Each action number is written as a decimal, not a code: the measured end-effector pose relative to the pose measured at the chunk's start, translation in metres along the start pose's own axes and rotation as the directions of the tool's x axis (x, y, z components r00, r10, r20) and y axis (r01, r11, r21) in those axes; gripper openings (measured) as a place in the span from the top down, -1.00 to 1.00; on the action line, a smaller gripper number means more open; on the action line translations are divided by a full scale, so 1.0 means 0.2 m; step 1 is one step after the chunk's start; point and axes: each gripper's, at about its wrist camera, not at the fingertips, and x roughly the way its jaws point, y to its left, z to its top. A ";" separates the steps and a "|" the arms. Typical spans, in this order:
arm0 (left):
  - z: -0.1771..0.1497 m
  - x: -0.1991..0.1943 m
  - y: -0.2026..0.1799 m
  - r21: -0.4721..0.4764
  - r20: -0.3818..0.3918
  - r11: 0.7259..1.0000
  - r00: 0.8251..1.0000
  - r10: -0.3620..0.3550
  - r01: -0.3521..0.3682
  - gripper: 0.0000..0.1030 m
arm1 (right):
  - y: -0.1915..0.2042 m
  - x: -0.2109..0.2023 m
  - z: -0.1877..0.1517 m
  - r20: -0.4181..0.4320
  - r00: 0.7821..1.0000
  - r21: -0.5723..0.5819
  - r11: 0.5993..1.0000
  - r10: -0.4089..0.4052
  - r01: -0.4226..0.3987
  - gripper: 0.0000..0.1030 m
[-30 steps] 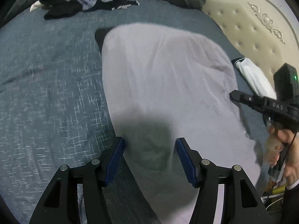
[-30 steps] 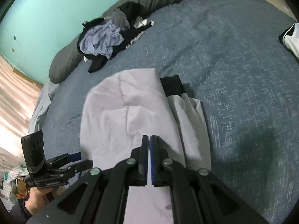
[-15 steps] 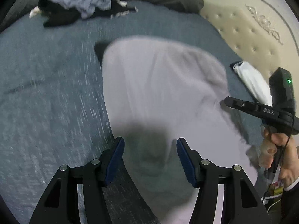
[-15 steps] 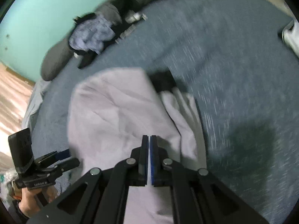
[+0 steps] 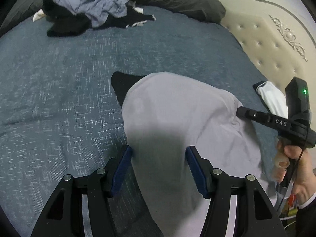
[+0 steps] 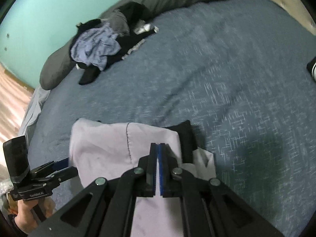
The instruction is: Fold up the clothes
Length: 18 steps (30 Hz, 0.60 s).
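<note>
The left gripper is released, jaws spread wide over the near part of a pale lilac garment lying on the blue bedspread. The right gripper is clenched on the garment's right-hand edge, fabric passing between its fingers. A heap of dark and blue clothes lies far ahead of both grippers, near the grey pillows.

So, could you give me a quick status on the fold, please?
Left gripper open over the white garment. Right gripper shut on its edge. Clothes pile far off, nothing in the way.
</note>
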 end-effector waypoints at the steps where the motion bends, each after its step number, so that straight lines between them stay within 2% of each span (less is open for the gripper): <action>1: 0.00 0.02 0.01 -0.003 -0.004 1.000 1.000 -0.003 0.003 -0.23 | -0.01 0.03 0.00 -0.016 1.000 -0.003 1.000 -0.006 0.006 0.99; 5: -0.01 0.11 0.03 -0.013 -0.021 1.000 1.000 -0.016 0.016 -0.24 | -0.03 0.11 0.01 -0.053 0.998 -0.014 1.000 -0.025 0.024 1.00; 9: 0.01 0.09 0.04 -0.029 -0.017 0.999 0.999 -0.028 0.027 -0.24 | -0.02 0.13 0.01 -0.059 0.998 -0.016 1.000 -0.026 0.025 1.00; 15: 0.13 -0.01 0.03 -0.021 0.051 1.000 0.999 0.014 -0.013 -0.23 | 0.03 -0.02 0.05 0.037 0.999 -0.053 0.999 0.000 0.002 1.00; 18: 0.18 0.00 0.03 -0.012 0.064 0.999 0.997 0.037 -0.037 -0.23 | 0.04 0.00 0.06 0.029 1.000 -0.055 0.998 -0.009 0.011 1.00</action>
